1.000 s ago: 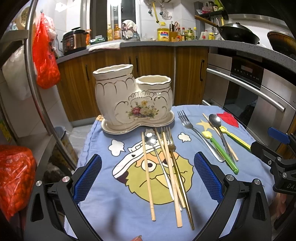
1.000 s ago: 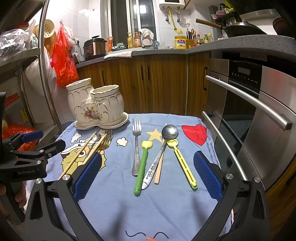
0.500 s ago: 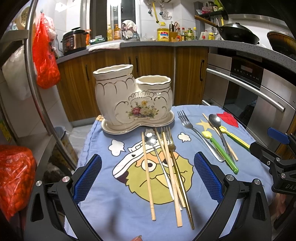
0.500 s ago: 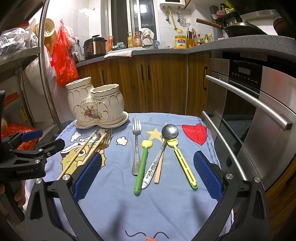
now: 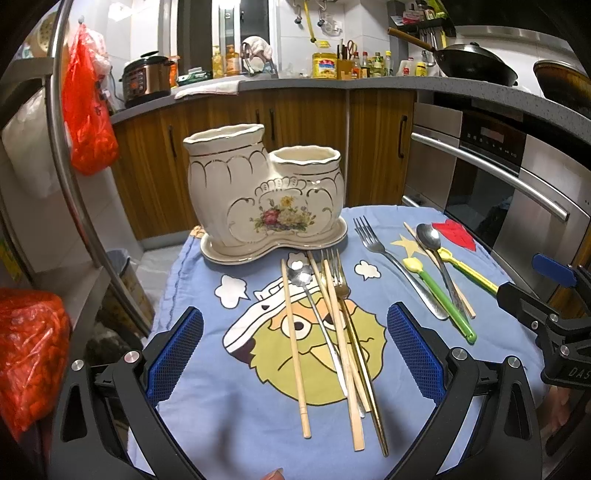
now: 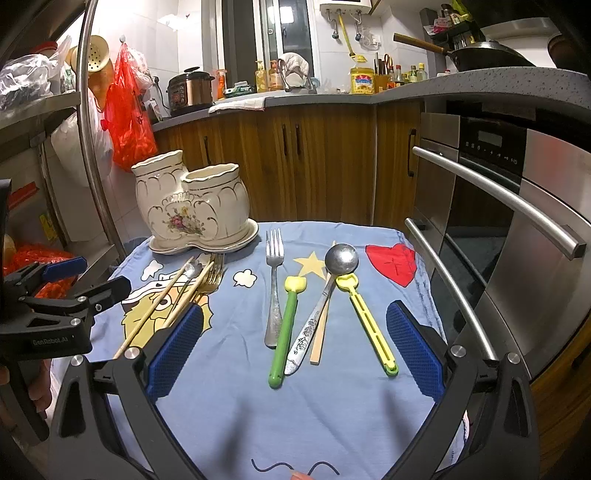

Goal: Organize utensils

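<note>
Warm, dimmish indoor kitchen light, bright glare on white wall tiles (image 6: 155,22), sheen along the oven handle (image 6: 495,192), strong fisheye bending, dark vignetted corners, centre sharp

A home kitchen: wooden cabinets (image 6: 295,162), a built-in oven (image 6: 491,192), a wok (image 5: 469,66) and a rice cooker (image 6: 190,90) on the counter (image 6: 480,83).

I see the holder (image 5: 266,199) at the bench's (image 5: 207,424) back left, chopsticks (image 5: 294,347) before it, forks and spoons (image 6: 341,258) to its right.

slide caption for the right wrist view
Open right gripper above silver fork, spoon on blue cloth; ceramic holder behind.
</note>
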Available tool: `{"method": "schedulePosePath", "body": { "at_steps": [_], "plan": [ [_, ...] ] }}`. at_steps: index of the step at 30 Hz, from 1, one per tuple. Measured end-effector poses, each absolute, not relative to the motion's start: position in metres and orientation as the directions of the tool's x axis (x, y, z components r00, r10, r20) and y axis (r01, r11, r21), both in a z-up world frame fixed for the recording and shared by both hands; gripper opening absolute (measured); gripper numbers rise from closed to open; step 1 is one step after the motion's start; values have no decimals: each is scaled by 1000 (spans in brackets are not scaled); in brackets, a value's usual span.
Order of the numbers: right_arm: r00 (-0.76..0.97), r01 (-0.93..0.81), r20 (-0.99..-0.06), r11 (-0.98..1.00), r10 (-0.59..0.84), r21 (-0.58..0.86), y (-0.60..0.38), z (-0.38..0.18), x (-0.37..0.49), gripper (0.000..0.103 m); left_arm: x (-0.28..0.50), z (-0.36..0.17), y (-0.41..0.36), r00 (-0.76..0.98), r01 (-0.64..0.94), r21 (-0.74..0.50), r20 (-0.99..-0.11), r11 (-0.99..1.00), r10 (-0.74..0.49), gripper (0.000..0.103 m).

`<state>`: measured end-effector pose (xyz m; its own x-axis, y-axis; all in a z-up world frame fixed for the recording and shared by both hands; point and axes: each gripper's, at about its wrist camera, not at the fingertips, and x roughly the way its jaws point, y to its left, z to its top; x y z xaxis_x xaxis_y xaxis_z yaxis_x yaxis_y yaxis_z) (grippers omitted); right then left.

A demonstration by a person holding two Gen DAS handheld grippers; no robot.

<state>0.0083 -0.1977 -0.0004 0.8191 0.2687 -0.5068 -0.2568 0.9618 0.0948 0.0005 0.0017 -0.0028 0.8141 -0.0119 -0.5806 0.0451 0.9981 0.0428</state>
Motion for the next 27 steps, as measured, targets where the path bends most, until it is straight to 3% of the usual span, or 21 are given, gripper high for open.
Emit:
{"method": "schedulePosePath", "body": {
  "at_steps": [12,17,22,27],
  "plan": [
    [816,-198,-529,973,230,118,-209,-5,22,98,9,-15,5,796,42,63,-605,997,5,99],
    [809,-181,-561,983,174,43,-213,-3,38,98,20,-22,5,783,114,78,-620,990,-41,99],
    [794,-211,-570,975,213,70,-218,21,60,98,39,-10,6,759,165,70,-646,984,-81,99],
    [787,-226,-563,967,254,121,-224,42,95,98,63,8,9,766,109,67,-642,992,-41,99]
  ]
}}
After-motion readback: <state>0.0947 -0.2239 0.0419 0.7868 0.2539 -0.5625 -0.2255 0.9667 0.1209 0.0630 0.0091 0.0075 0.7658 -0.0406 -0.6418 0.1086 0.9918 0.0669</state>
